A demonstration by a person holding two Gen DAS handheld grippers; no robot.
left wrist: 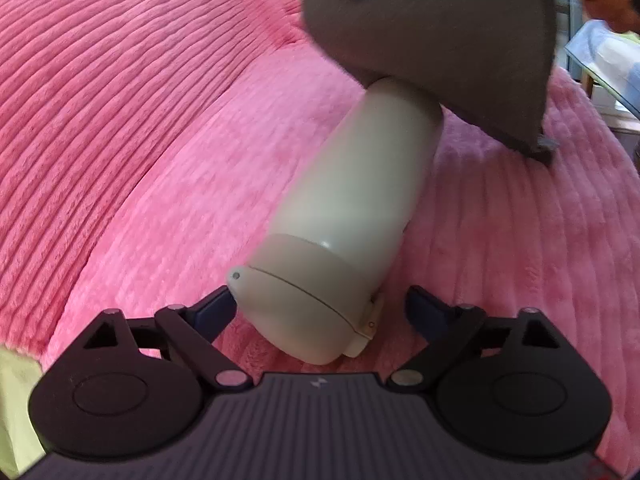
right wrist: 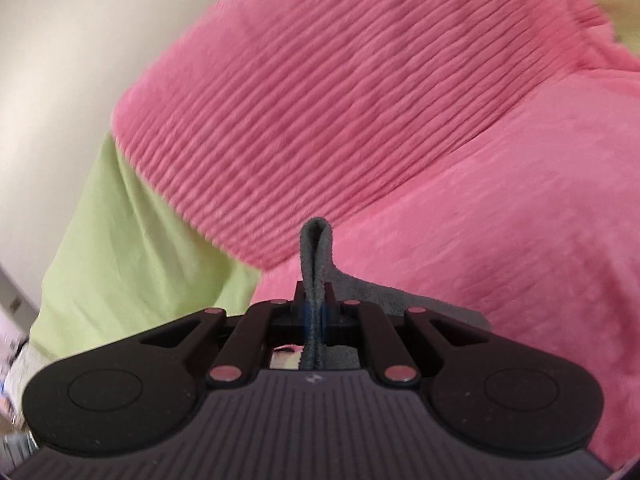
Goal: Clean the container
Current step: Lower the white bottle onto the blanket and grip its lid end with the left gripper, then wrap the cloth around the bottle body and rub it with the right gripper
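Left wrist view
Container [left wrist: 352, 208]: cream bottle with a hinged cap, lying on its side on the pink ribbed blanket [left wrist: 120, 128], cap end toward the camera.
Container position: middle of the blanket's flat part, just below the raised fold that runs along the far left.
Left gripper [left wrist: 320, 308]: fingers well apart, one on each side of the cap end. Left finger [left wrist: 216, 310] appears to touch the cap; right finger stands clear of it with pink blanket showing between. No clamping is visible.
Grey cloth [left wrist: 440, 40]: hangs over the container's far end and covers its base; contact looks likely but blur prevents certainty.

Right wrist view
Right gripper [right wrist: 316, 300]: fingers together, clamped on a folded loop of the grey cloth [right wrist: 316, 248], which stands up past the fingertips; more cloth trails to the right.
Background: pink ribbed blanket [right wrist: 360, 120] over a green sheet [right wrist: 120, 260] at its left edge; pale wall [right wrist: 60, 60] beyond.
Container: not visible in this view.
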